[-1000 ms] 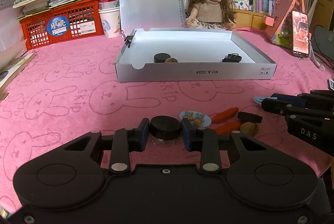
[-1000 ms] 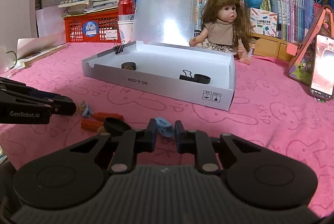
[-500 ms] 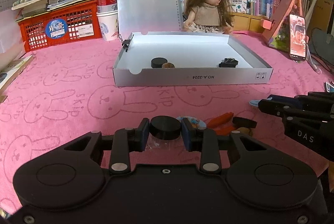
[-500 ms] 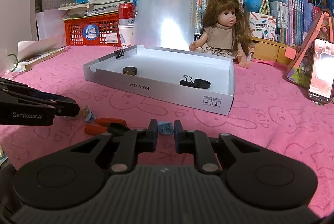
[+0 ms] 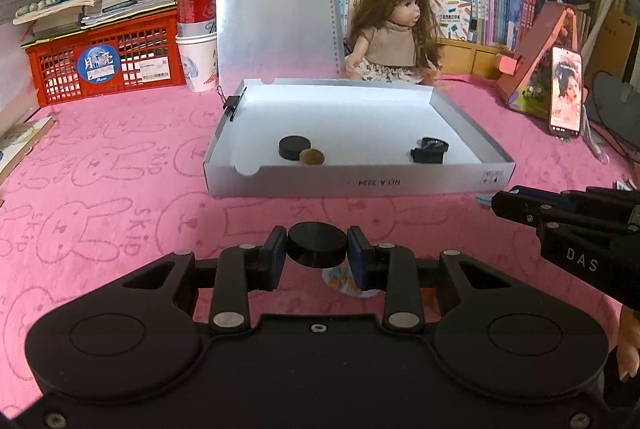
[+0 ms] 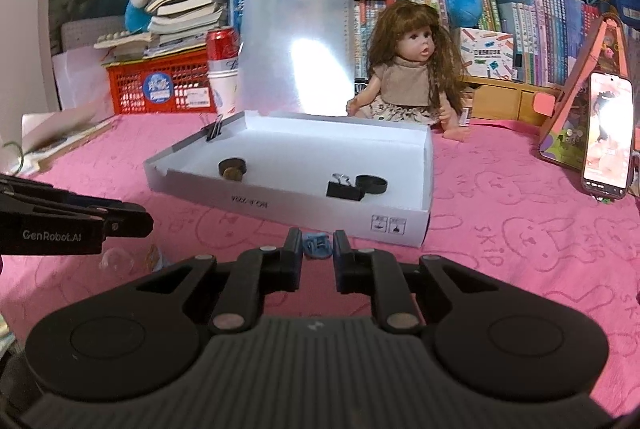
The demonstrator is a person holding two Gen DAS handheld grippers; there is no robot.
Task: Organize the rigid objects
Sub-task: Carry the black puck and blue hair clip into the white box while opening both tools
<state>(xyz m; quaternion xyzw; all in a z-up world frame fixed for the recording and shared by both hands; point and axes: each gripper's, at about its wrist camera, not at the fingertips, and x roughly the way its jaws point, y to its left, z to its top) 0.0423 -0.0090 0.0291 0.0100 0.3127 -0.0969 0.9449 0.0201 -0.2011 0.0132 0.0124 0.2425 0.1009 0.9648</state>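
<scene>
Pink rabbit-print cloth (image 5: pixel 120 197) covers the table, laid out as a sorting area with clutter pushed to the back. Nearest, the left gripper (image 5: pixel 317 254) is clamped on a black round cap (image 5: pixel 317 243), pads against its sides and clear of the cloth, likely so it can be carried ahead. Just below it lies a small printed wrapper (image 5: pixel 340 279). The right gripper (image 6: pixel 316 254), beside the left one, has its jaws nearly closed on a small blue item (image 6: pixel 317 244); what that item is I cannot make out. Straight ahead of both sits the open white box (image 5: pixel 360 183), its lid propped up by a binder clip (image 5: pixel 233 105), already holding a black cap (image 5: pixel 294 147), a brown disc (image 5: pixel 312 157) and a black binder clip (image 5: pixel 430 151). Beyond it sit a doll (image 5: pixel 394 37) and red crate (image 5: pixel 104 59).
</scene>
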